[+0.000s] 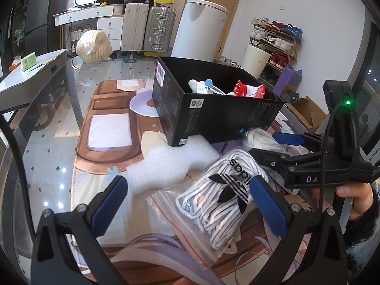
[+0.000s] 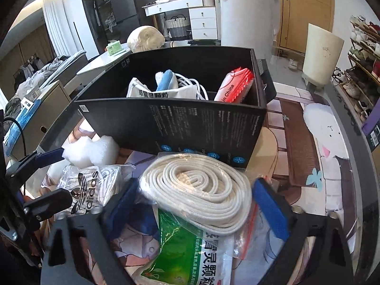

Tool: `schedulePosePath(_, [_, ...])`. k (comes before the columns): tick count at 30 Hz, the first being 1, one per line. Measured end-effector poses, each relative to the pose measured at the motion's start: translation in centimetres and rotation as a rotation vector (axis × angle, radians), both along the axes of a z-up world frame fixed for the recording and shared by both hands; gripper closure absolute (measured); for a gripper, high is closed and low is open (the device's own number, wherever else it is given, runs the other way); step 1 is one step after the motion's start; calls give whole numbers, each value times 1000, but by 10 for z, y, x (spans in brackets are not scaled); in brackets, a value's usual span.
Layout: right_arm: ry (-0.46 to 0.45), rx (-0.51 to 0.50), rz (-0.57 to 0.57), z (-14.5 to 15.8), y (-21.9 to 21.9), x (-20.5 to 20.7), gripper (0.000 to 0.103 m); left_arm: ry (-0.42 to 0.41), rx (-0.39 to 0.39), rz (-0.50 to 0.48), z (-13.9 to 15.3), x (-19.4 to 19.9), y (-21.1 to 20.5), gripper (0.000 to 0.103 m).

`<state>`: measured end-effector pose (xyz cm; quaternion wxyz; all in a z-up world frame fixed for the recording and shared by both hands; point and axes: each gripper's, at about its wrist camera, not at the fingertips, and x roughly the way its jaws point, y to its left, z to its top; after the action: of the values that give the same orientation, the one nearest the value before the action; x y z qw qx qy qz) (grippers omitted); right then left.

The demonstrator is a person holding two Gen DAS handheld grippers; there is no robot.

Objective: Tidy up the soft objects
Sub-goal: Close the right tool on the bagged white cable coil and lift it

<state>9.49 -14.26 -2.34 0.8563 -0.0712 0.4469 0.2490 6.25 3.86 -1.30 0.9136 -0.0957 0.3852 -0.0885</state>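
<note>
Coiled cord bag lies crosswise between the open right claw.

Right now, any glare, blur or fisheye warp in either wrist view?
Left wrist view: ceiling-light glare dots on the glass table, straight edges bow near the rim, and the laces bag is sharp. Right wrist view: the same barrel warp, the black box is sharp, and the window side is overexposed at upper left.

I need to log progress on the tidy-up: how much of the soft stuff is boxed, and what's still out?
Done: the black box already holds a red packet and a white pouch. In hand: nothing gripped; the right tool is open around the coiled cord bag. Left: the adidas laces bag, foam block and green sachet.
</note>
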Motion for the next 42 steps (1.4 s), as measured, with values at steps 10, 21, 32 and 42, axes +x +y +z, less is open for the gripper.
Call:
schedulePosePath(10, [-28, 29, 22, 6, -11, -11, 45, 7, 12, -4, -1, 1, -1, 0])
schedulePosePath(21, [-87, 62, 89, 25, -15, -37, 64, 1, 53, -17, 0, -1, -8, 0])
schedulePosePath(32, [-82, -9, 130, 21, -16, -32, 25, 0, 53, -17, 0, -1, -8, 0])
schedulePosePath(42, [17, -32, 220, 4, -24, 7, 12, 14, 26, -17, -1, 1, -5, 0])
